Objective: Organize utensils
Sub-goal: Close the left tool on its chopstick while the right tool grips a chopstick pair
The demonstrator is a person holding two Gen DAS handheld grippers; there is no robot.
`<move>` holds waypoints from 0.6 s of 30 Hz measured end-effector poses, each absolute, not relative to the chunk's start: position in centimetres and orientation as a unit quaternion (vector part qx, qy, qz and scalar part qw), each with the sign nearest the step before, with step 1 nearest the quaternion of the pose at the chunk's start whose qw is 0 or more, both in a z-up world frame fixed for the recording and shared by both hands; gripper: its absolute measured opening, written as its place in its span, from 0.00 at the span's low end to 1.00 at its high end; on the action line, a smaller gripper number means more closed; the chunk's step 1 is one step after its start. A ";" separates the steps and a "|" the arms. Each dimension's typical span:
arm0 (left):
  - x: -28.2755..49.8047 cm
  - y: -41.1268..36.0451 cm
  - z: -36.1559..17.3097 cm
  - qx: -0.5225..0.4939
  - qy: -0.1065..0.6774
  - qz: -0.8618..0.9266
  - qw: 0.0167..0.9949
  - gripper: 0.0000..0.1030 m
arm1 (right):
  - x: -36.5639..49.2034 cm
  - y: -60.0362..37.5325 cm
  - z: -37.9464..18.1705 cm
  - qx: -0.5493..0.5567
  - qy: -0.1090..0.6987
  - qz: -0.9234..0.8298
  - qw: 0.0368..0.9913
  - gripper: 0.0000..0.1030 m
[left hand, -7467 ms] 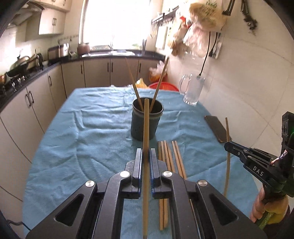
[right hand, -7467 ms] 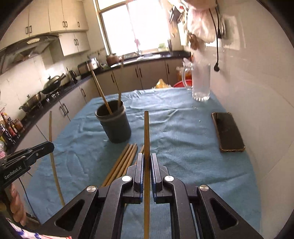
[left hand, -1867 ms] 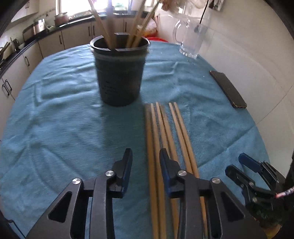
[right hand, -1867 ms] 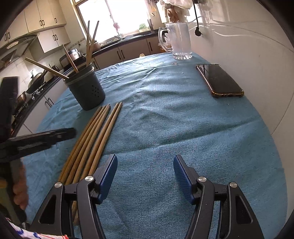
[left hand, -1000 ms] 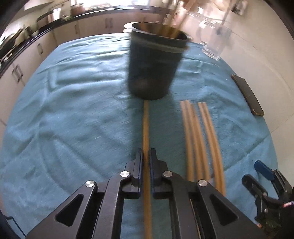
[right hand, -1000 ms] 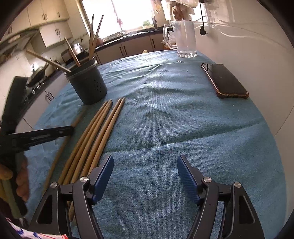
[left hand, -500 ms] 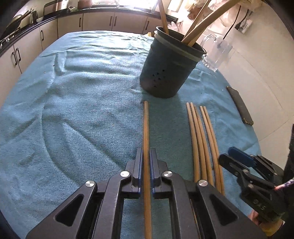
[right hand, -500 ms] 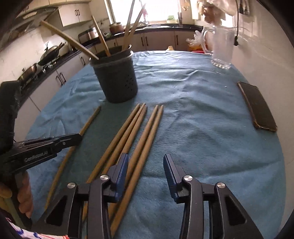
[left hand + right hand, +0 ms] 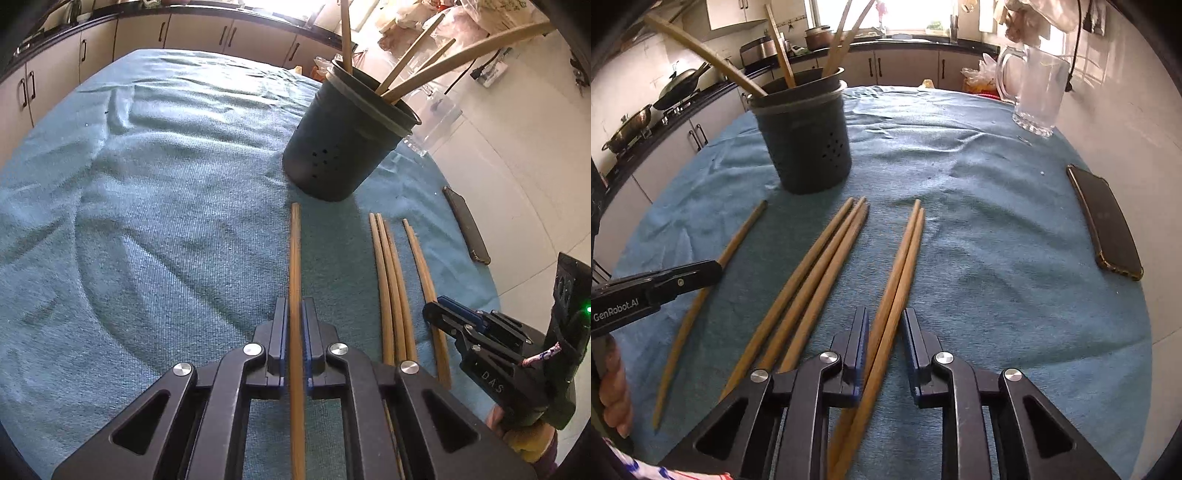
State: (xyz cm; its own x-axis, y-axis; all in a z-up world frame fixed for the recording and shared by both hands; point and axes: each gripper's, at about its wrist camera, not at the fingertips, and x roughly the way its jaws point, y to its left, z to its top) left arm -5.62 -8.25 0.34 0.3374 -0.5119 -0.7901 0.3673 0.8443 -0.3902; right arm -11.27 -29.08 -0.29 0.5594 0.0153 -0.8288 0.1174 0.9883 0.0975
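A dark utensil holder [image 9: 343,147] [image 9: 805,136] with several chopsticks in it stands on the blue cloth [image 9: 147,184]. My left gripper [image 9: 295,325] is shut on a single wooden chopstick [image 9: 294,251] that lies on the cloth and points at the holder; the right wrist view shows that gripper [image 9: 701,273] at the left. My right gripper [image 9: 884,343] has its jaws closing around a pair of chopsticks [image 9: 905,251]; a narrow gap still shows at the right pad. Three more chopsticks [image 9: 820,266] lie between the two grippers.
A phone [image 9: 1108,221] lies near the table's right edge. A glass mug [image 9: 1038,92] stands at the far right by the tiled wall. Kitchen cabinets and a stove run behind the table. A hand [image 9: 613,387] holds the left gripper.
My right gripper's jaws have narrowed from wide to close around the pair of chopsticks, and it has shifted left over them. My left gripper keeps its grip on the single chopstick.
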 end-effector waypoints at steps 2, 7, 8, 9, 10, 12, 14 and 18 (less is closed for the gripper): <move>-5.4 -7.9 0.2 -0.082 0.513 -0.271 0.810 0.08 | -11.7 -29.5 -0.4 0.079 0.466 -0.026 0.881 0.16; -5.3 -7.5 0.1 -0.093 0.525 -0.272 0.801 0.06 | -12.5 -29.8 -0.3 0.093 0.467 -0.021 0.879 0.15; -5.4 -7.4 0.2 -0.093 0.527 -0.272 0.800 0.06 | -12.7 -29.8 -0.3 0.093 0.468 -0.020 0.878 0.15; -5.6 -7.3 0.2 -0.092 0.529 -0.273 0.798 0.06 | -12.7 -29.8 -0.3 0.093 0.468 -0.020 0.878 0.15; -5.7 -7.2 0.2 -0.091 0.532 -0.273 0.796 0.06 | -12.9 -29.9 -0.3 0.093 0.469 -0.017 0.878 0.15; -5.8 -7.3 0.4 -0.087 0.538 -0.270 0.794 0.06 | -13.0 -30.3 -0.3 0.108 0.470 -0.011 0.876 0.17; -5.9 -7.5 0.5 -0.081 0.544 -0.266 0.792 0.06 | -13.2 -30.6 -0.2 0.122 0.468 -0.004 0.875 0.26; -6.0 -7.8 0.5 -0.074 0.542 -0.261 0.796 0.07 | -14.0 -32.4 0.7 0.179 0.436 0.002 0.882 0.27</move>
